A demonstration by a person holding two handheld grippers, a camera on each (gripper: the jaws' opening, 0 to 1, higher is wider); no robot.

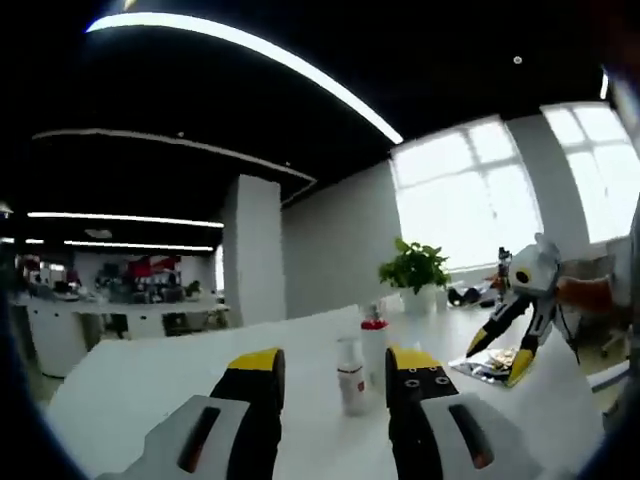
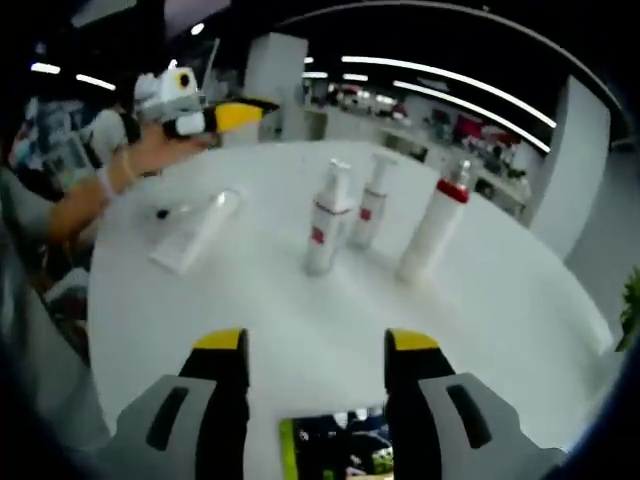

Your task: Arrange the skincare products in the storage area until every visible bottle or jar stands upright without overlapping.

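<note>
Skincare bottles mid-frame on the round white table [image 2: 520,290]: two white pump bottles with red bands [image 2: 322,232], [image 2: 371,212] and a red-collared white bottle [image 2: 432,232] upright, apart. White tube [image 2: 195,232] lies flat, left. Left gripper [image 1: 330,375] and right gripper [image 2: 315,350] released, empty.
</note>
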